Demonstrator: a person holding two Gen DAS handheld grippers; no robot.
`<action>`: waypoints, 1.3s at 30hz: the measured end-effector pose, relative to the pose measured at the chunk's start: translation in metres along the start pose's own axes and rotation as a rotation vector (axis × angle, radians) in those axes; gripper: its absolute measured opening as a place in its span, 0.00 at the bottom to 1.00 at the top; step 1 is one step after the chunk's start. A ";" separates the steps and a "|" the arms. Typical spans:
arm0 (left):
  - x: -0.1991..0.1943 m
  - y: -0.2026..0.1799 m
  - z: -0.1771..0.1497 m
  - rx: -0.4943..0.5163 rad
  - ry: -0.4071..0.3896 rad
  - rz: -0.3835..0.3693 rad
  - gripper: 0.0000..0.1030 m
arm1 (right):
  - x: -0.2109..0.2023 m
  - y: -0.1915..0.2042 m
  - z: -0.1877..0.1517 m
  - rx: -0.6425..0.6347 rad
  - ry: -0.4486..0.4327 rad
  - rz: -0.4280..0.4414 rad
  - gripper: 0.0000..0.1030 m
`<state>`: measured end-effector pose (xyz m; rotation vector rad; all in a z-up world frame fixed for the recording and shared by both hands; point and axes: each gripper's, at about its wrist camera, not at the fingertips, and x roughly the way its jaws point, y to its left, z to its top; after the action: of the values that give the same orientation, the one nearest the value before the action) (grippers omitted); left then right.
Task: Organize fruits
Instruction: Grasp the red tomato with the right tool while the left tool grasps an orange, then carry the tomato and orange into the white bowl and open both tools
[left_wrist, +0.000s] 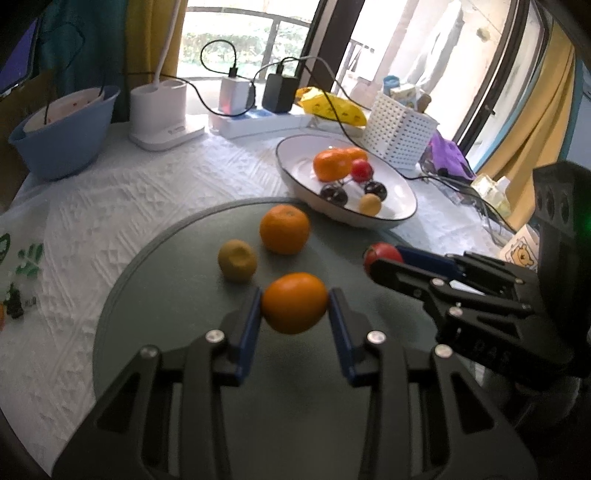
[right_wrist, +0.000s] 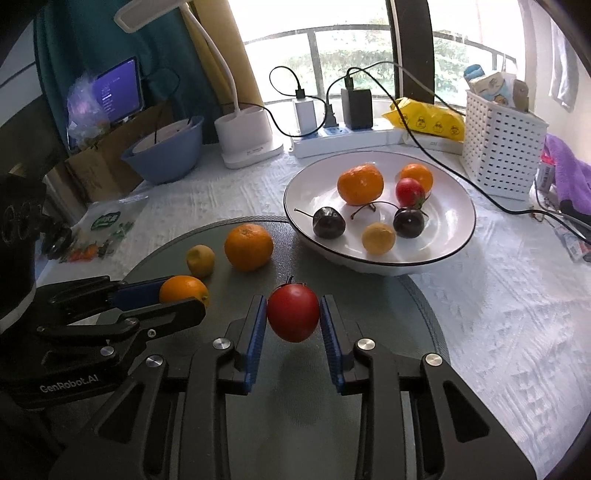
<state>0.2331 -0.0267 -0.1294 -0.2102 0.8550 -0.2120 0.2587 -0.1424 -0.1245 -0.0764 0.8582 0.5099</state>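
My left gripper (left_wrist: 294, 301) is shut on a small orange (left_wrist: 294, 302), held just above the round grey mat (left_wrist: 177, 325). My right gripper (right_wrist: 293, 314) is shut on a red tomato-like fruit (right_wrist: 293, 313) over the same mat (right_wrist: 369, 295). Each gripper shows in the other's view, the right gripper (left_wrist: 384, 258) and the left gripper (right_wrist: 183, 295), both with their fruit. On the mat lie another orange (left_wrist: 284, 229) and a small yellow fruit (left_wrist: 237, 260). The white plate (right_wrist: 454, 236) beyond holds two oranges, a red fruit, two dark cherries and a yellow fruit.
At the back stand a blue bowl (left_wrist: 62, 136), a white lamp base (left_wrist: 162, 110), a power strip with chargers and cables (left_wrist: 258, 118), a yellow packet (left_wrist: 332, 105) and a white perforated basket (left_wrist: 399, 127). A cable (right_wrist: 480, 188) crosses the plate's far rim. A plastic bag (right_wrist: 107, 225) lies left.
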 end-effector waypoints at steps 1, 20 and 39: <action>-0.002 -0.001 0.000 0.001 -0.003 0.001 0.36 | -0.002 0.000 -0.001 0.001 -0.004 -0.001 0.31; -0.035 -0.039 0.009 0.085 -0.091 0.023 0.36 | -0.059 -0.019 -0.007 0.017 -0.117 -0.042 0.31; -0.036 -0.055 0.039 0.132 -0.138 0.006 0.36 | -0.073 -0.050 0.012 0.039 -0.174 -0.093 0.31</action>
<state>0.2347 -0.0660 -0.0636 -0.0975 0.7015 -0.2443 0.2503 -0.2125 -0.0692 -0.0355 0.6910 0.4058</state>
